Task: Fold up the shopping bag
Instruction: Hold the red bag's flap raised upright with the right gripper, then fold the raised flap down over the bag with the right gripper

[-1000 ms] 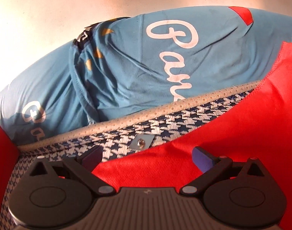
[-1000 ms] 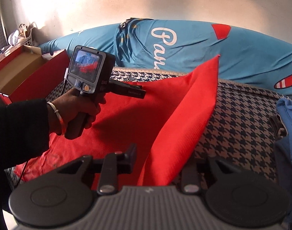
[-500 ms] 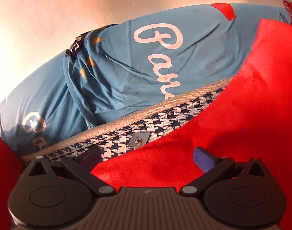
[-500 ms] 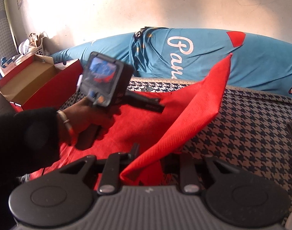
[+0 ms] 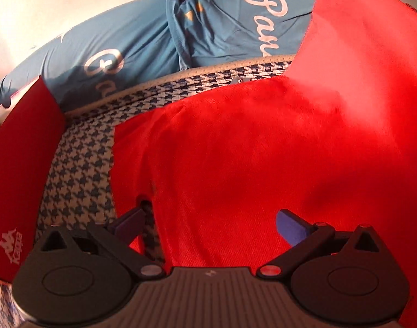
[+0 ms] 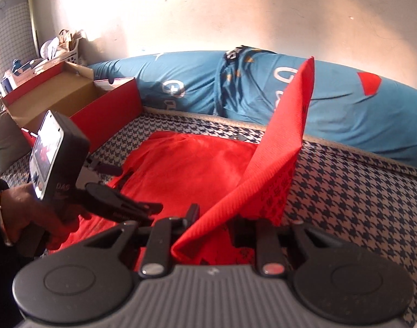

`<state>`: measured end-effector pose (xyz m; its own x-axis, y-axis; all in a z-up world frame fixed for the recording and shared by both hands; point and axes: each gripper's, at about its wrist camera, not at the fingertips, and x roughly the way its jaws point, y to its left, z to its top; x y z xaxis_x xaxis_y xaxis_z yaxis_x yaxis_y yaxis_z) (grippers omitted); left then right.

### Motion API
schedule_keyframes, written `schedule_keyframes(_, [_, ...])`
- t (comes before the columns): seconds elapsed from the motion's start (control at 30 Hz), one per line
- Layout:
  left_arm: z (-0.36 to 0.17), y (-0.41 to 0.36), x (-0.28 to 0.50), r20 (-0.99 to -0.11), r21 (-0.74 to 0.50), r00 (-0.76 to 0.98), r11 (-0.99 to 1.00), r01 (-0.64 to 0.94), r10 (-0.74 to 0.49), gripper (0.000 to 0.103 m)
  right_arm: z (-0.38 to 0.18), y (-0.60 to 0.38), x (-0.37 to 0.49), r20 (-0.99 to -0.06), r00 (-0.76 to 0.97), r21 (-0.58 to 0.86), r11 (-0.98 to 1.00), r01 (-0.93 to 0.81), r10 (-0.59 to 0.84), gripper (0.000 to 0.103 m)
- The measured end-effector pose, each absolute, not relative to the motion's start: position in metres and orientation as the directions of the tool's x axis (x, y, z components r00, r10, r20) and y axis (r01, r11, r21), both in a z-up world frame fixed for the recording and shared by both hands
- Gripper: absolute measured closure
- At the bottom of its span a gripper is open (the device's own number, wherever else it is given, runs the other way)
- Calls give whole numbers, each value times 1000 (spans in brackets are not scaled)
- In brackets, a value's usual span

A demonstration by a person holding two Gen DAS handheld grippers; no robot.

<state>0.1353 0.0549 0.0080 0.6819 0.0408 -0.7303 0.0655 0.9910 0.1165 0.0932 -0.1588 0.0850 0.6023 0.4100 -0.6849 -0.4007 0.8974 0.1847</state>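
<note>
Right wrist: right gripper (image 6: 213, 221) fingers apparently pinching red bag (image 6: 274, 169); left gripper (image 5: 211, 224) fingers wide, holding nothing.

Warm sunlight glared off the wall (image 6: 235, 13) toward ten o'clock; fisheye bending curved every edge, and the red bag (image 5: 331, 104) blurred at two o'clock.

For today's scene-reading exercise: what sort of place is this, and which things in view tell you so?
Probably a bedroom in a home. A blue pillow lies along a plain wall at the edge of a houndstooth mattress, and an open shoebox sits beside it.
</note>
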Motion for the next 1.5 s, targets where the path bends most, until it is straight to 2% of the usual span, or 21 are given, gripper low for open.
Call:
schedule_keyframes(0.17, [0,63,124,-768,95,638,995,24,58,0,91,-133,94,-686,588,176,881,-439,429,83])
schedule_keyframes(0.3, [13,58,96,-741,117,667,993,20,74,0,90,-116,94,-699,567,165,870,-464,435,83])
schedule_keyframes(0.43, [11,57,63,-750,29,660,999,-16,32,0,89,-101,96,-702,555,163,860,-484,446,83])
schedule_keyframes(0.7, [-10,39,15,-761,19,649,999,30,-5,0,84,-73,107,-719,524,188,854,-485,456,91])
schedule_keyframes(1.03, [-22,35,-2,-751,33,660,998,54,-11,0,65,-33,133,-781,474,221,891,-397,405,93])
schedule_keyframes(1.5, [-27,36,-1,-744,26,668,998,57,-19,0,47,7,149,-821,404,208,870,-447,403,92])
